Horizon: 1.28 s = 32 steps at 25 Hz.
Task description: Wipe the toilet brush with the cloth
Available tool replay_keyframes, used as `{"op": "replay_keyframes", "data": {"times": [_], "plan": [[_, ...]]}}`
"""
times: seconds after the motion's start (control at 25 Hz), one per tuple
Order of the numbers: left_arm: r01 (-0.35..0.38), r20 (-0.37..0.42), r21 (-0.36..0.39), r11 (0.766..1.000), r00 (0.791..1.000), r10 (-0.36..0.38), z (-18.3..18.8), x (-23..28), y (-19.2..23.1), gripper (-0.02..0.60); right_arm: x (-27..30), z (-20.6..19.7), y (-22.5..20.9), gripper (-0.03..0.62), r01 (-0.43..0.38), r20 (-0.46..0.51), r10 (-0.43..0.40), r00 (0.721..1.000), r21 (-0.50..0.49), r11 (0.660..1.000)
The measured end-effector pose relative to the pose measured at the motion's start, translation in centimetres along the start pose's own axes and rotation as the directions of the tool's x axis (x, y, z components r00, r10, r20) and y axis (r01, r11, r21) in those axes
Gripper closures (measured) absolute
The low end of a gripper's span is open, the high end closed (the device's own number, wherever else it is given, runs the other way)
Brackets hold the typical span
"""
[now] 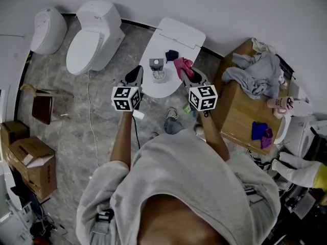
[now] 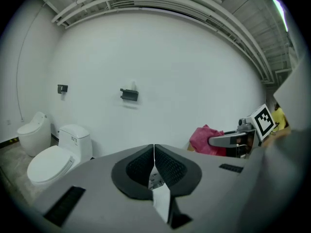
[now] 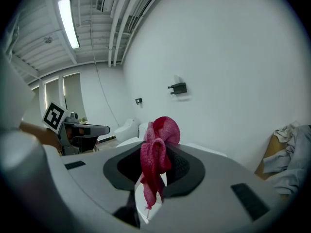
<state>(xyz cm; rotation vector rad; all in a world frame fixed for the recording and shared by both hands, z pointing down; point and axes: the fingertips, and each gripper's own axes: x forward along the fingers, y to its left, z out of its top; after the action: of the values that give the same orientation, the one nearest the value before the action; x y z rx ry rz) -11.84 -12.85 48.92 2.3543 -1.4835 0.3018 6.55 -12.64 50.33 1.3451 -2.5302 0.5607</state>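
1. One pink cloth [image 3: 158, 140] is clamped in the jaws of the right gripper [image 3: 155, 155]. It is bunched above the pads and trails below them.
2. One toilet brush [image 1: 158, 70] is noted upright on the closed lid [image 1: 176, 34] of the nearest toilet. It lies between the two gripper tips and is touched by neither.
3. The left gripper [image 2: 154, 154] is seen with its jaws pressed together and nothing held.
4. One small dark object [image 1: 171, 55] is noted on the lid, just behind the brush.
5. Three white toilets are counted along the wall; the other two [image 1: 94, 34] [image 1: 48, 29] stand to the left.
6. Two cardboard boxes [image 1: 33, 162] are noted on the floor at left, and one heap of clothes [image 1: 255, 73] at right.
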Motion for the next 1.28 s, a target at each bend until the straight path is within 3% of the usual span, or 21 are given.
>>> {"op": "replay_keyframes", "data": {"times": [0.28, 0.6, 0.64, 0.76, 0.84, 1.28], "plan": [[-0.031, -0.042, -0.007, 0.999, 0.999, 0.031, -0.4, 3.3, 0.5, 0.56, 2.7, 0.0, -1.3, 0.488, -0.056, -0.028, 0.057, 0.998, 0.014, 0.998], [0.026, -0.12, 0.015, 1.0, 0.992, -0.024, -2.0, 6.7, -0.3, 0.558, 4.2, -1.2, -1.5, 0.49, -0.052, -0.065, 0.055, 0.996, 0.047, 0.998], [0.033, -0.131, 0.021, 0.999, 0.991, -0.03, -2.3, 7.1, -0.3, 0.554, 4.4, -1.4, -1.6, 0.49, -0.045, -0.069, 0.049, 0.996, 0.052, 0.998], [0.054, -0.167, 0.028, 0.998, 0.985, -0.049, -3.3, 8.2, -0.3, 0.451, 4.7, -1.8, -1.6, 0.49, -0.027, -0.077, 0.032, 0.997, 0.061, 0.998], [0.066, -0.184, 0.024, 0.998, 0.981, -0.06, -3.9, 8.5, -0.3, 0.425, 4.7, -2.2, -1.5, 0.49, -0.018, -0.082, 0.024, 0.996, 0.069, 0.997], [0.102, -0.195, -0.007, 0.995, 0.976, -0.102, -5.0, 9.5, -0.6, 0.414, 5.7, -4.0, -0.3, 0.49, -0.002, -0.11, 0.013, 0.994, 0.097, 0.995]]}}
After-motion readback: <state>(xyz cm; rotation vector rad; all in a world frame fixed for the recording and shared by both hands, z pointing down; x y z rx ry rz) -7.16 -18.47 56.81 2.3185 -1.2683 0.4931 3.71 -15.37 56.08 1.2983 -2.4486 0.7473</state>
